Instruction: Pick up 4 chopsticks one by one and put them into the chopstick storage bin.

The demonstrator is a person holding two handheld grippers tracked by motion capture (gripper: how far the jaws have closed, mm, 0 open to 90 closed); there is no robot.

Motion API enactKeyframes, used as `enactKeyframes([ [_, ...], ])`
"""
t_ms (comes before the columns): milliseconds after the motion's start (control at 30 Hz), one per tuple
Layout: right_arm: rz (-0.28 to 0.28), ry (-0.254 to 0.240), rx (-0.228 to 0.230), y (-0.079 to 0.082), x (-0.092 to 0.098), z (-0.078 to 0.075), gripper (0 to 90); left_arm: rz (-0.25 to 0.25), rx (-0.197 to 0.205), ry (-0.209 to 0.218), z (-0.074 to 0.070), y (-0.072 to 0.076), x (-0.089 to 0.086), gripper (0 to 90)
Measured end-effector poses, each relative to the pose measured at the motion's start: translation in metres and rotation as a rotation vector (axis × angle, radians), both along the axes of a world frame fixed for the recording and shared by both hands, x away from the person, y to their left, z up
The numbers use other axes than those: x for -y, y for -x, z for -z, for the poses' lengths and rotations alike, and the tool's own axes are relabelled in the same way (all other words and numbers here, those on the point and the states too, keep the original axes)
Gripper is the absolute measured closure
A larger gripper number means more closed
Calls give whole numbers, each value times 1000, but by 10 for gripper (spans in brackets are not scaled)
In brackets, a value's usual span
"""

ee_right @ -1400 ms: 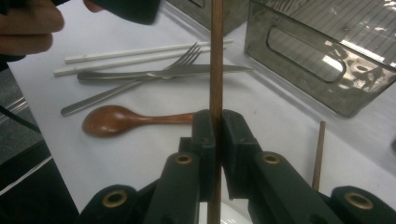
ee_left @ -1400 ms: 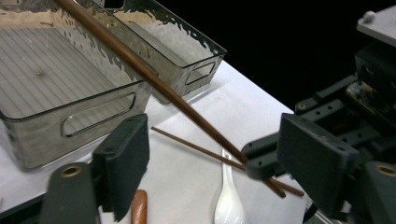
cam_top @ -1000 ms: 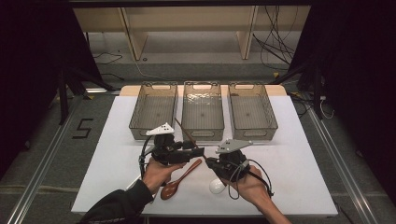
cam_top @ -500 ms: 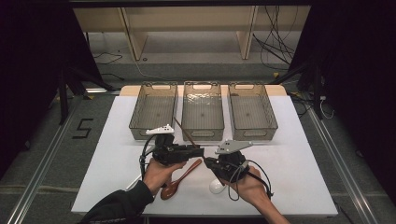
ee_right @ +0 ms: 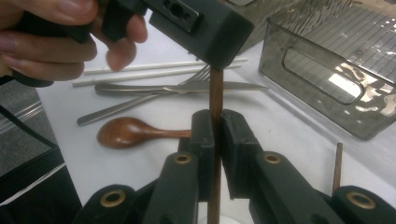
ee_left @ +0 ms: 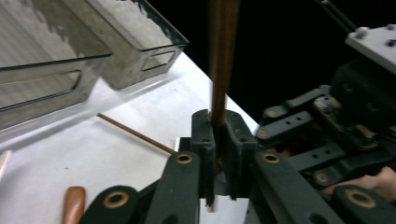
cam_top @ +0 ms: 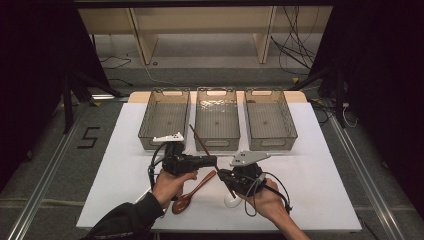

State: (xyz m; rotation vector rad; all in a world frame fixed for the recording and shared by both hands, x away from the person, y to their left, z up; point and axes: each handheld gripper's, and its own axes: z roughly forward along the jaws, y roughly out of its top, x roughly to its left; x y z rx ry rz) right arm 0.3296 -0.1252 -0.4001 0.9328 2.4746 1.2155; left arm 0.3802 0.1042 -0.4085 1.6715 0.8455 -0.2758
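You have a dark brown wooden chopstick (cam_top: 200,142) held by both grippers just below the middle of the high view, over the white surface (cam_top: 325,170). Your right gripper (ee_right: 214,122) is clamped on its lower part, and the stick runs up between the fingers (ee_right: 201,135) toward the other tool. Your left gripper (ee_left: 219,126) has just been closing, and its fingers (ee_left: 204,135) now press on the same stick from both sides, so the chopstick stands steeply between the two tools, its free end slanting toward the upper left in front of the middle bin (cam_top: 217,120). This looks like a handover from one gripper to the other, or a regrip, at the point where both hold at once. The next move calls for one gripper to let go cleanly while the other keeps a firm pinch; a thin round stick can pivot or slip when one side frees it, so open slowly and keep the holding hand steady. After that, the three clear bins at the centre of the high view look like the likely destination. A second brown chopstick (ee_left: 135,134) lies flat on the surface, and a wooden spoon (cam_top: 192,192), a knife (ee_right: 177,87), a fork (ee_right: 140,100) and pale chopsticks (ee_right: 154,70) wait nearby.
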Motion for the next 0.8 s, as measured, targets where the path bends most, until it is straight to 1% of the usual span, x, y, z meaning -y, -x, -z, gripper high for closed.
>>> enactKeyframes([
  [33,-2,-2,0,0,0,0,831,3,8,-6,-1,1,0,842],
  [100,-1,-9,-5,0,2,0,816,4,16,-1,-3,0,-1,844],
  [133,-1,-9,-9,-1,2,0,759,7,25,-8,-4,0,-3,845],
  [167,-12,-6,-23,-2,3,0,717,3,32,-12,-6,-1,-5,845],
  [233,-18,-17,-33,-2,7,0,674,-14,54,-25,-11,-3,-11,846],
  [267,-18,-13,-43,-3,9,0,640,-23,67,-33,-13,-4,-14,846],
  [300,-21,-4,-61,-3,11,0,585,-31,82,-42,-16,-6,-18,846],
  [333,-23,13,-79,-4,12,0,542,-43,92,-47,-18,-7,-22,846],
  [400,2,44,-82,-4,17,2,509,-52,101,-60,-22,-11,-29,846],
  [467,17,57,-109,-6,21,4,468,-69,107,-74,-25,-14,-37,846],
  [533,47,76,-118,-7,25,5,423,-86,106,-76,-28,-17,-44,845],
  [600,79,90,-150,-10,29,7,389,-102,116,-85,-31,-19,-51,846],
  [700,109,104,-182,-14,36,9,351,-120,113,-82,-37,-24,-62,845],
  [800,130,109,-193,-16,40,11,348,-146,112,-67,-43,-27,-73,845],
])
